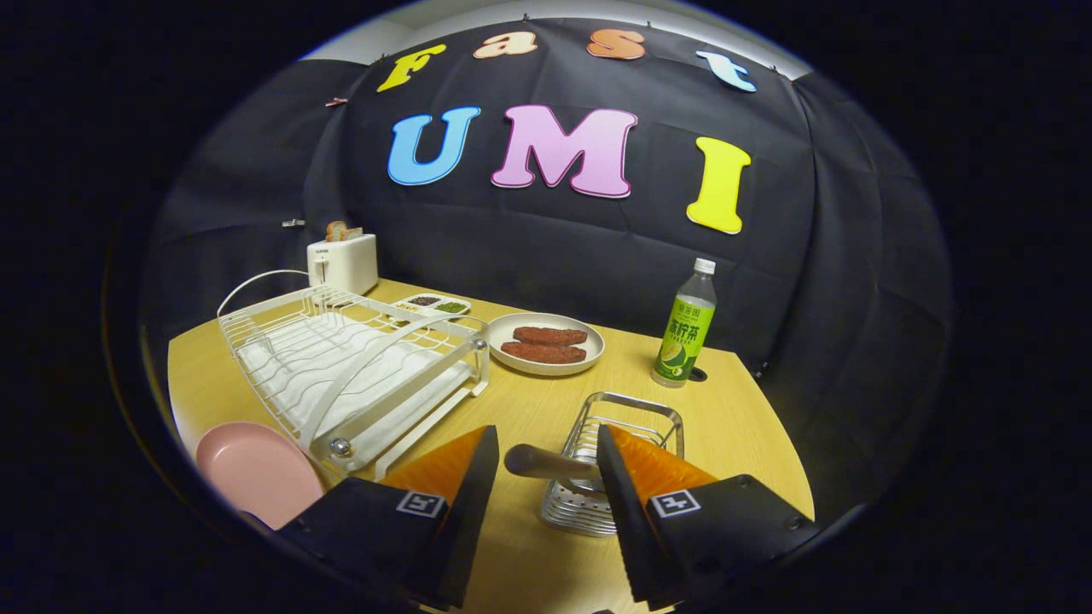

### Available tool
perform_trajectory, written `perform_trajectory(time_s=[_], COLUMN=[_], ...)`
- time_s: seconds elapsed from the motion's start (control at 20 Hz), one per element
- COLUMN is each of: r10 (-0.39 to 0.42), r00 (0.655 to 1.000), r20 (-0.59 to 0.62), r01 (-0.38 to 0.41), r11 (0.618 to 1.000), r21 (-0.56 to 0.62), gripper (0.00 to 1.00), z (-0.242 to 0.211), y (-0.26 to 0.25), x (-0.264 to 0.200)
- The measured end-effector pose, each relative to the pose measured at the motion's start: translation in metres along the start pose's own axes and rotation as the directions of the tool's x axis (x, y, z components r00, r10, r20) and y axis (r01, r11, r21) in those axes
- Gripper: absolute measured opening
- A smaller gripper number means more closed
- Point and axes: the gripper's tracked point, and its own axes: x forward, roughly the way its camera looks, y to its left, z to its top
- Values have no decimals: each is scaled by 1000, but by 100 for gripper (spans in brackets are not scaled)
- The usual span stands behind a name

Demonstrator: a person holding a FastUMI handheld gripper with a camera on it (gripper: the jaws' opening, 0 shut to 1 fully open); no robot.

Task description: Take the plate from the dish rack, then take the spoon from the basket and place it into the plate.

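1. The plate, pink and round, lies flat on the desk just beside the near corner of the rack. Nothing stands in the rack, so the first half of the task looks done.

2. The spoon is still in the basket. Its wooden handle pokes out over the basket's near rim towards the gap between the fingers. The bowl end is hidden behind the right finger, so I cannot tell how it sits inside.

3. The gripper hangs just short of the basket with its fingers apart. The handle's rounded end lies between them, close to the right finger and clear of the left one. Neither finger can be seen pressing on it, so I judge the spoon is not yet gripped.

4. What is left, by my reading: close on the handle, lift the spoon free of the wire basket, carry it across past the rack's corner and lay it in the plate.

5. How the spoon looks: the handle is smooth, round in section and light brown, with a blunt tip. It seems to lie nearly level, tilted slightly up towards the fingers.

6. The basket is shiny wire with a raised handle loop at the far side.

7. Farther off on the desk, well apart from the work: a dish with two brown pieces, a green bottle and a toaster.
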Motion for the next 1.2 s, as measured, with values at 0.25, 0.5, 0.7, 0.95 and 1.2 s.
perform_trajectory(time_s=[0.25,0.5,0.7,0.95,1.2], r10=[10,-3,-51,-53,-39], r00=[1000,1000,998,998,999], r20=[16,26,36,22,33], r01=[-11,0,47,50,35], r11=[998,996,993,991,993], r21=[66,93,107,122,115], gripper=[46,40,19,13,11], z=[5,14,21,26,41], y=[-3,-8,-22,-31,-30], x=[-2,-2,-5,-5,-11])
